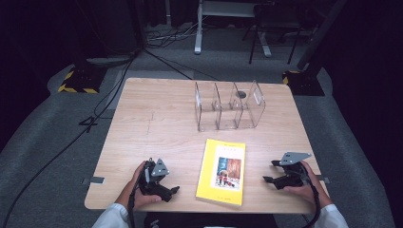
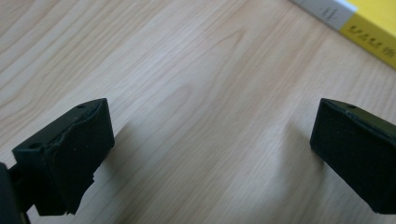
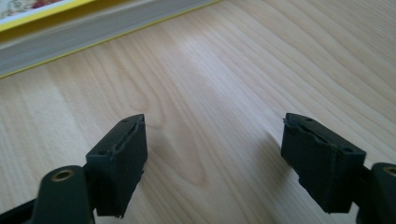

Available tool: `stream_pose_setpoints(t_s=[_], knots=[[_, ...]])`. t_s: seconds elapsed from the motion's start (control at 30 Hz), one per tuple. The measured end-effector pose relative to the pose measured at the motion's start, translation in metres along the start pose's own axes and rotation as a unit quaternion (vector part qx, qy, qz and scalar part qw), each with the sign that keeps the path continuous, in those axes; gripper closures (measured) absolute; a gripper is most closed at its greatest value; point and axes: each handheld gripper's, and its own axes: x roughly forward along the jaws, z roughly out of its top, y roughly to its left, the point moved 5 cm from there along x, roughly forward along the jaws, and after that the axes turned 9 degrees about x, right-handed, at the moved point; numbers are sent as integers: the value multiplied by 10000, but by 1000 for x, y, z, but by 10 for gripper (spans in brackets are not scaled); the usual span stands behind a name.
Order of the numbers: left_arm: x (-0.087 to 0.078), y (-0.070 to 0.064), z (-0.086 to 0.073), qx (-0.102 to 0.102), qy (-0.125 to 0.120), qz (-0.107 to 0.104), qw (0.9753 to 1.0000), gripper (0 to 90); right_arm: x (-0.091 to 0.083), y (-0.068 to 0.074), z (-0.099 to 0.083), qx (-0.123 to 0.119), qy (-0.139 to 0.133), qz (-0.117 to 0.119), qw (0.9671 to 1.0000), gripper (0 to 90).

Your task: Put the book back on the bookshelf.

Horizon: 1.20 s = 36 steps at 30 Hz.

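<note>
Left hand-held gripper [image 1: 172, 191] sits low over the counter [image 1: 152, 123], left of the book [image 1: 222, 172], near the counter's front edge. A hand [image 1: 138, 187] in a white sleeve grips it from behind. Jaws spread wide, nothing between them; in the left gripper view bare wood fills the gap and the book's yellow corner [image 2: 373, 28] shows up and to the right, well clear of the jaws. Left hand-held gripper [image 2: 212, 154] is released.

Book lies flat, front cover up, yellow with a picture panel, at the front middle of the counter, between the two grippers and touching neither.

Behind the book, farther back on the counter, stands a clear plastic file rack [image 1: 230, 107] with upright dividers, slots unfilled.

Right hand-held gripper [image 1: 269, 172] is right of the book, jaws pointing toward it, held by the other hand [image 1: 304, 183]. Jaws apart, gripping nothing; right gripper view shows wood between them and the book's page edge [image 3: 93, 32] ahead, not touched. Right hand-held gripper [image 3: 212, 156] is released.
</note>
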Motion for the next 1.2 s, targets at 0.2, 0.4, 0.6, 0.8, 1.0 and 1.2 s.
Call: stream_pose_setpoints(t_s=[0.2, 0.4, 0.6, 0.8, 1.0, 1.2], knots=[[8, -21, 12, 255, -32, -227, 9994, 2, 15, 31, 19, -532, 376, 215, 9976, 219], [14, -34, 21, 412, -54, -370, 9985, 2, 26, 53, 33, -799, 816, 464, 9924, 241], [22, -38, 30, 450, -52, -392, 9982, 1, 35, 63, 47, -988, 1510, 515, 9822, 236], [24, -33, 32, 229, -26, -199, 9995, 2, 38, 73, 49, -1283, 1904, 584, 9715, 169], [26, -31, 34, 156, -19, -140, 9998, 2, 38, 82, 46, -1533, 1915, 711, 9668, 128], [25, -31, 33, 200, -21, -171, 9997, 2, 37, 81, 41, -1515, 1501, 836, 9734, 133]])
